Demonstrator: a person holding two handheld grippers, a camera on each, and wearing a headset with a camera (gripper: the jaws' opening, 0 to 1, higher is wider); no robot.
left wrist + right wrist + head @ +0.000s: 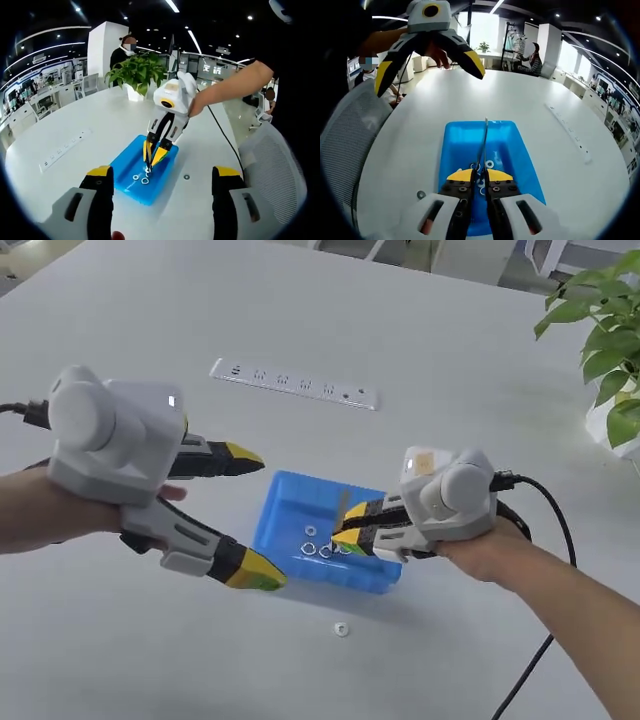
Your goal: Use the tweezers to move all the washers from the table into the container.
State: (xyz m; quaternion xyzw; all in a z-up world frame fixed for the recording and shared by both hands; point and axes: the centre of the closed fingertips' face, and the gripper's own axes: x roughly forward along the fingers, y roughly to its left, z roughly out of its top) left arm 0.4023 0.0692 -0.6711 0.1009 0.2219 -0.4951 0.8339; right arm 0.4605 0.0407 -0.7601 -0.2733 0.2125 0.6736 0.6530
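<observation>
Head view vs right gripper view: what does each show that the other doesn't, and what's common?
Head view's own: the right gripper seen from outside, with the hand holding it. Right gripper view's own: the tweezers clamped in its tongs, and a mesh chair back. Shared: blue container, washers in it, one loose washer on the table, power strip, open left gripper.

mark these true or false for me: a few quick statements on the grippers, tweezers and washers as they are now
1. The right gripper is shut on the tweezers above the blue container. True.
2. The left gripper grips a washer. False: it is open and holds nothing.
3. One washer lies on the table, outside the container. True.
4. The container is empty. False: several washers lie in it.
</observation>
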